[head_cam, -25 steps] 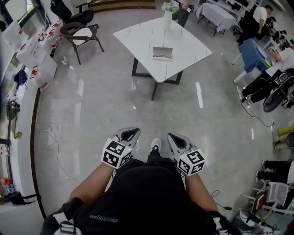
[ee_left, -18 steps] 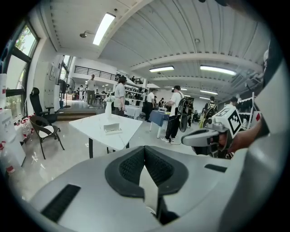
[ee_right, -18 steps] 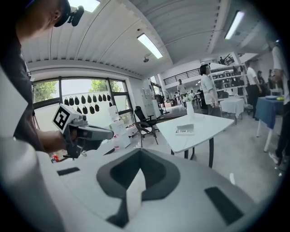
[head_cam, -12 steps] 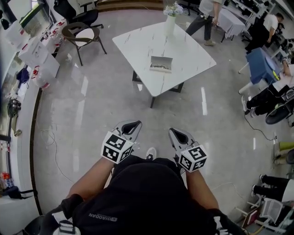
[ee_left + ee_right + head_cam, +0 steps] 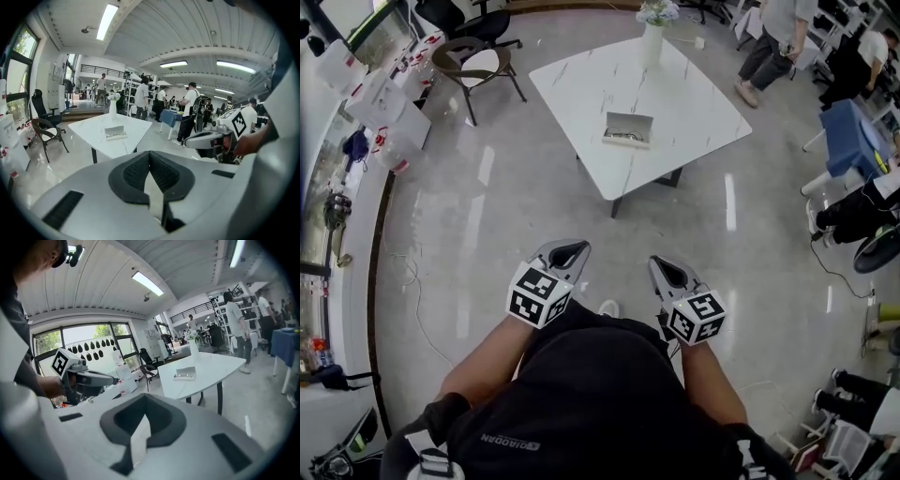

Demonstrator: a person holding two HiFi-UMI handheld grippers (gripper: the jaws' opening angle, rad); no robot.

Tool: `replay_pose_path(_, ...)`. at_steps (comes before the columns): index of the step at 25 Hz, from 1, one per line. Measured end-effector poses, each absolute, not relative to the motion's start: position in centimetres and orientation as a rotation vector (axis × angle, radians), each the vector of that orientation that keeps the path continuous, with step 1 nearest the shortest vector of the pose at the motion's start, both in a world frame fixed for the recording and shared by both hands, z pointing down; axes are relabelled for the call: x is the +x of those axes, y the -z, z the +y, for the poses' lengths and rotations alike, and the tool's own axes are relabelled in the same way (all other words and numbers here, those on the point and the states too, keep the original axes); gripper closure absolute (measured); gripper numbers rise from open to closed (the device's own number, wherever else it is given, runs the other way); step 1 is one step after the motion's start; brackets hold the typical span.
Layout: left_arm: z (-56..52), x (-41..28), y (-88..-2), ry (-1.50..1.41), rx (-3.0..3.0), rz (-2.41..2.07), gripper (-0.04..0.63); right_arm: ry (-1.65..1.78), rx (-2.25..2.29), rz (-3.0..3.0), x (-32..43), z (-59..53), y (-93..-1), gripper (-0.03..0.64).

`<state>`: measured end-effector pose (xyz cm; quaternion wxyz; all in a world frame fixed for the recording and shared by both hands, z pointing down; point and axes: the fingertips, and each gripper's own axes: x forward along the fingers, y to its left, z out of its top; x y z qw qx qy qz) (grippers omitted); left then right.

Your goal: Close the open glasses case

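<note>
Bright, even light fills the hall, from ceiling strip lights [image 5: 107, 21] and tall windows [image 5: 89, 341]. The polished floor [image 5: 478, 220] carries pale streaks of glare. Both gripper views bulge like a fisheye and go black at the corners. Up close, the left gripper [image 5: 150, 154] and right gripper [image 5: 143, 397] look soft.

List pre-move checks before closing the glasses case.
1. Spot the case on the table: ok.
2. Confirm the case lid is up, so there is something to close: ok.
3. Check the case is in reach: not ok, the table stands across the floor from both claws.
4. Check the left claw is empty: ok, shut on nothing.
5. Check the right claw is empty: ok, shut on nothing.
6. Check the vase stands apart from the case: ok.
</note>
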<state>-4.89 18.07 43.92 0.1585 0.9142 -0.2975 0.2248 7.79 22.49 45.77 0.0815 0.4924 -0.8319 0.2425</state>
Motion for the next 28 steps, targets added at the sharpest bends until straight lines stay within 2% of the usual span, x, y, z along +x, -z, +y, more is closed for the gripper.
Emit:
replay_pose_path(12, 16.4, -3.4, -45.3, -0.641, 2.584, -0.829, 0.593, -0.714, 1.453, -2.502, 8.1, 20.5, -45.9, 0.615)
replay_pose_path(28, 6.9, -2.6, -45.5, -0.641, 2.599, -0.790, 0.594, -0.715, 1.489, -2.432, 9.8, 12.2, -46.3, 0.615)
